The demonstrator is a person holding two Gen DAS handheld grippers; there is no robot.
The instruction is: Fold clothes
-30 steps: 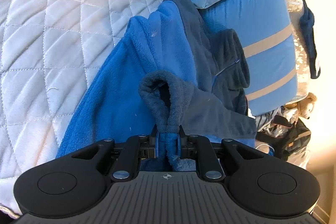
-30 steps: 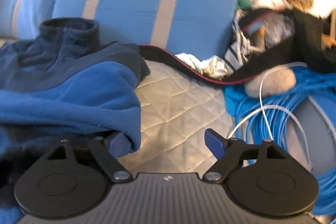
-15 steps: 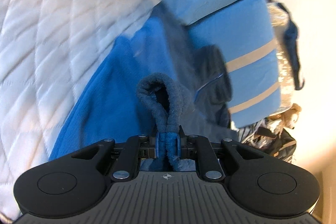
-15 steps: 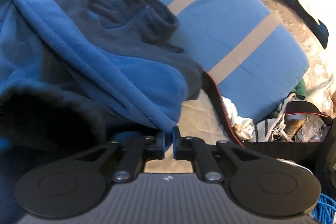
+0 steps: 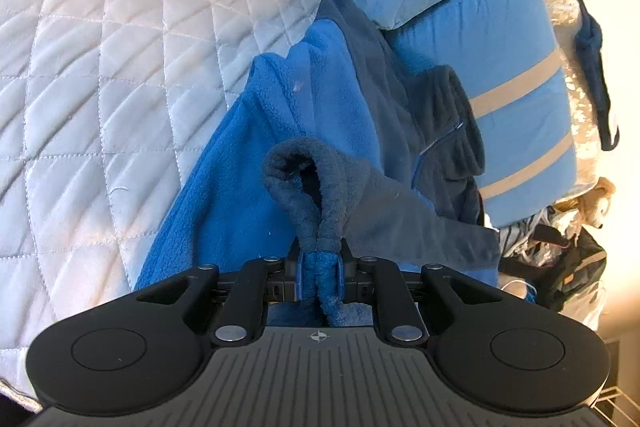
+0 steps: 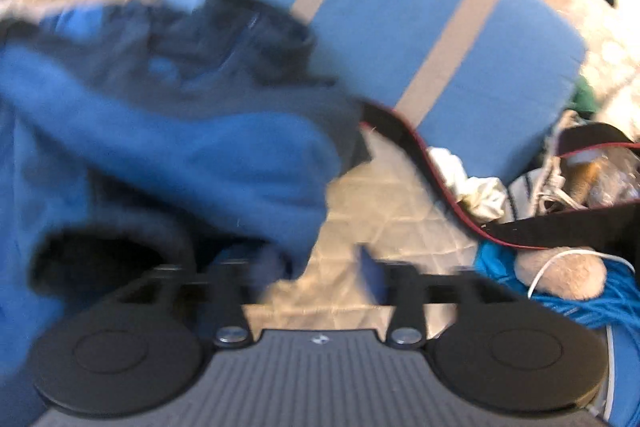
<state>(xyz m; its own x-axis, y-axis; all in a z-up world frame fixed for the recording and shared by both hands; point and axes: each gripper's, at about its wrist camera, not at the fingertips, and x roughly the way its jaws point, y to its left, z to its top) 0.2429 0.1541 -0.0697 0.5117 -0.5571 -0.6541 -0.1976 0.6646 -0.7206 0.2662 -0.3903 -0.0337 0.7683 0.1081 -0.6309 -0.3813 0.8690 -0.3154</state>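
**Left gripper** (image 5: 319,269): clamped on a bunched dark cuff (image 5: 310,183) of the fleece, with a fold of blue pile pinched between the pads. The cuff loops up toward 12 o'clock from the grip. Judged purpose: a pinch on the sleeve end gives control of the whole sleeve, so it can be carried across the body.

**Right gripper** (image 6: 318,269): jaws parted, nothing between them; quilt shows through the gap. The view is blurred. The left finger sits at or under the fleece edge at 9 o'clock; whether it touches cannot be told. Judged purpose: free to take a new hold or to have let one go; the picture fits either.

**Fleece pullover** (image 5: 320,99), blue body with navy yoke and collar (image 5: 460,115): lies on the quilted bedspread (image 5: 100,67), running from the left grip toward 1 o'clock, collar end against the pillows. In the right view it fills 9 to 11 o'clock, heaped and creased, not a flat folded stack.

**Striped blue pillows** (image 5: 520,67): 12 to 2 o'clock in the left view, at the head of the bed, limiting how far the garment can spread.

**Clutter**: black red-trimmed strap (image 6: 420,151), coiled blue cable (image 6: 580,303), soft toy (image 5: 596,199), all at 3 to 4 o'clock, apart from the fleece. Judged risk: a swung sleeve could catch them.
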